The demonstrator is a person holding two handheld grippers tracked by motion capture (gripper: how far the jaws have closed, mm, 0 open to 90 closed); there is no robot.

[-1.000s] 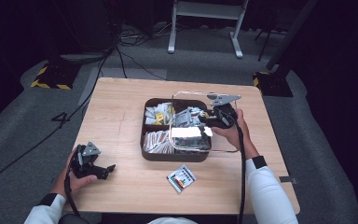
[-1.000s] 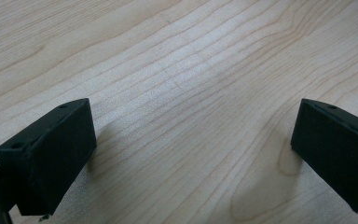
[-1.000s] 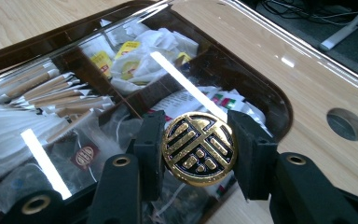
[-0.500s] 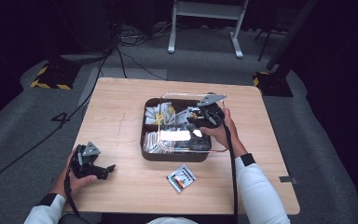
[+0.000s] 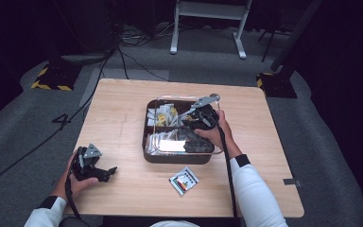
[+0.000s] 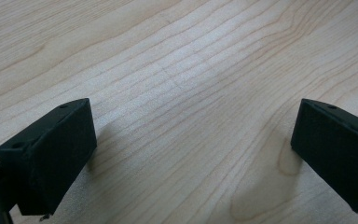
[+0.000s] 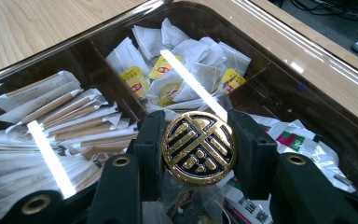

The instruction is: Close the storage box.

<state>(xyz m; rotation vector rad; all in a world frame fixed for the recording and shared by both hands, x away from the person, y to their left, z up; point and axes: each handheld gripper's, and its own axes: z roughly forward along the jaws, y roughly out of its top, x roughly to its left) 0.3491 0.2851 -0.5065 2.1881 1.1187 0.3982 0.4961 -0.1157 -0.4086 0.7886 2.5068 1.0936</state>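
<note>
Nearest the person, the left tool (image 5: 105, 171) rests low on the wooden bench (image 5: 123, 118) at the near left corner, held in the left hand (image 5: 75, 182); in the left gripper view its two black jaws stand wide apart over bare wood grain with nothing between them, so it is released. A little farther in, just in front of the box, a small printed sachet (image 5: 184, 180) lies flat on the bench, apart from both tools. Beyond it sits the dark compartment box (image 5: 175, 157) near the middle of the bench, covered by a clear lid (image 7: 307, 79) that catches streaks of light. The right tool (image 7: 199, 148) is over the box, gripped by the right hand (image 5: 216, 135), and its jaws are clenched on either side of the round gold-and-black knob (image 7: 199, 147) on the lid, the pads pressing against the knob's edges. Under the lid, paper-wrapped sticks (image 7: 70, 116) fill the compartment to the left in the right gripper view, white and yellow tea bags (image 7: 177, 70) lie in the one farther off, and colourful packets (image 7: 291, 140) lie to the right. Past the bench are grey carpet, cables (image 5: 137, 64) and a white stand (image 5: 208, 23).
</note>
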